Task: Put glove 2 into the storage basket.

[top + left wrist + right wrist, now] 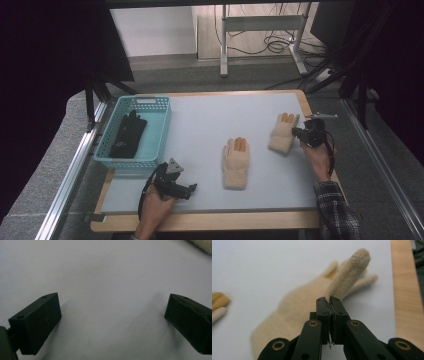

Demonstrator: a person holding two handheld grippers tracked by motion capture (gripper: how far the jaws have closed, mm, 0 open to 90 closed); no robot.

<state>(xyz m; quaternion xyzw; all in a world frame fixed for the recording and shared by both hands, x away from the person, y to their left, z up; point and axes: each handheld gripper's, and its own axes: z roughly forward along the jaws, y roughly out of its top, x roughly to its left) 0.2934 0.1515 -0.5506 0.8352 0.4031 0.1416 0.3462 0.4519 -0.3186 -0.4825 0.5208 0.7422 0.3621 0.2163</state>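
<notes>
Two cream knitted gloves with orange fingertips lie on the pale grey table [210,115]. One glove [235,162] lies in the middle. The other cream glove [281,134] [294,312] lies to the right, and my right gripper [301,132] [330,301] is shut on one of its fingers, which stands up above the jaws. My left gripper [192,189] [112,317] rests near the front left of the table with its jaws wide open over the bare surface and nothing between them.
A blue plastic basket [157,127] at the left of the table holds a black glove [127,135]. The table's wooden edge [405,290] runs close beside the held glove. Metal rails flank the table, and a desk frame with cables stands behind it.
</notes>
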